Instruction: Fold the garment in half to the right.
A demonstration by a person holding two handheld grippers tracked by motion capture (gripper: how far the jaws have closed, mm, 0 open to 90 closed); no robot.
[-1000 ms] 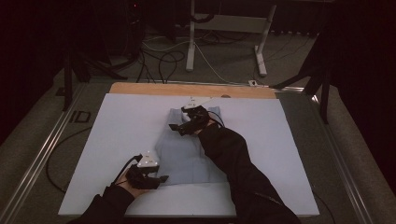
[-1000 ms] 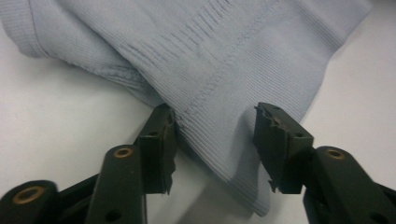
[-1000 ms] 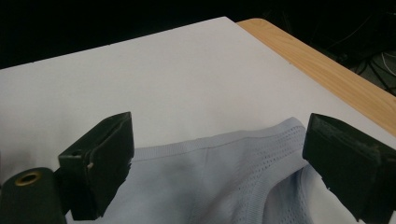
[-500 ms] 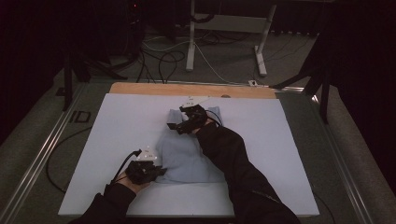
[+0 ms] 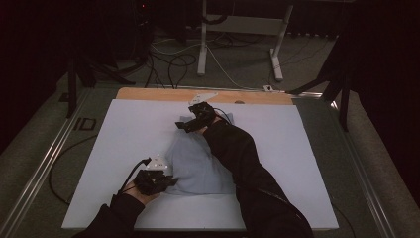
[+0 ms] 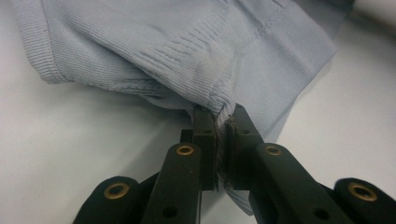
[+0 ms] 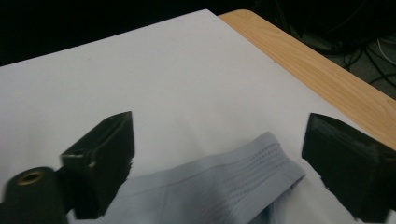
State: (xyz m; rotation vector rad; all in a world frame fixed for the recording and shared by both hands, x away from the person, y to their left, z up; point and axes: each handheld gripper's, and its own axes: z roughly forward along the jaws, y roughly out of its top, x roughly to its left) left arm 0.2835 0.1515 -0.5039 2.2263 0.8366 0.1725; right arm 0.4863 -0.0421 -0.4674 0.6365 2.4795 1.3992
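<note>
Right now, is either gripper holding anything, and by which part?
The left gripper is shut on the light blue garment, pinching a bunched fold at its near edge. The right gripper is open above the ribbed band, holding nothing.

Light blue knit garment (image 5: 198, 163): one, centre of the table. White table mat (image 5: 124, 134): one. Wooden table edge strip (image 5: 148, 94): one, far side. Black two-jaw grippers: two, the left gripper (image 5: 168, 181) near left, the right gripper (image 5: 182, 126) far centre. White stand legs (image 5: 202, 44) on the floor beyond: two.
</note>
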